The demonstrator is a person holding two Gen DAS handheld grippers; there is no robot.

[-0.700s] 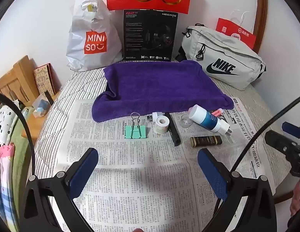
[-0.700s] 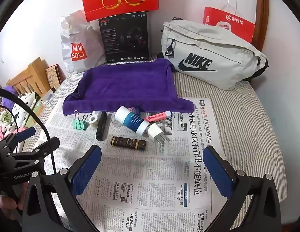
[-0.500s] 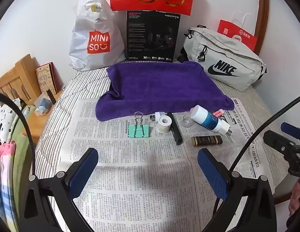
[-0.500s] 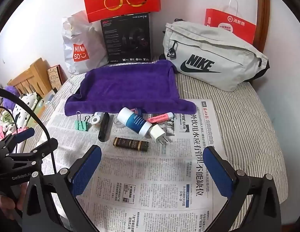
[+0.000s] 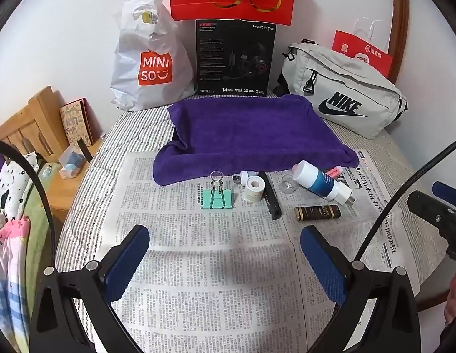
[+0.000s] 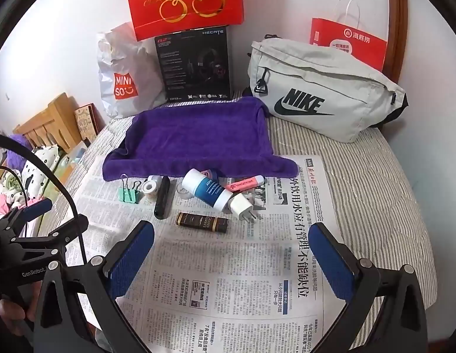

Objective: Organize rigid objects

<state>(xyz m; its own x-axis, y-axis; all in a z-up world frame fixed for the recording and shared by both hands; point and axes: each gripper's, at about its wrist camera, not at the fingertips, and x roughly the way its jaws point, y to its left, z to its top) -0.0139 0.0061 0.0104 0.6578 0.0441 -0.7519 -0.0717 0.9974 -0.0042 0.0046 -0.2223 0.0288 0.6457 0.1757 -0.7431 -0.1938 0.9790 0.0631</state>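
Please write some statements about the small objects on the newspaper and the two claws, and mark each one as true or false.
1. Both claws hold nothing. True: the left claw and the right claw stand open above the newspaper.
2. The green binder clip lies on the purple towel. False: it lies on the newspaper, just in front of the towel.
3. The white charger plug touches the white and blue bottle. True.
4. The dark brown tube stands upright. False: it lies on its side.
5. The purple towel has objects on it. False: nothing lies on top of it.
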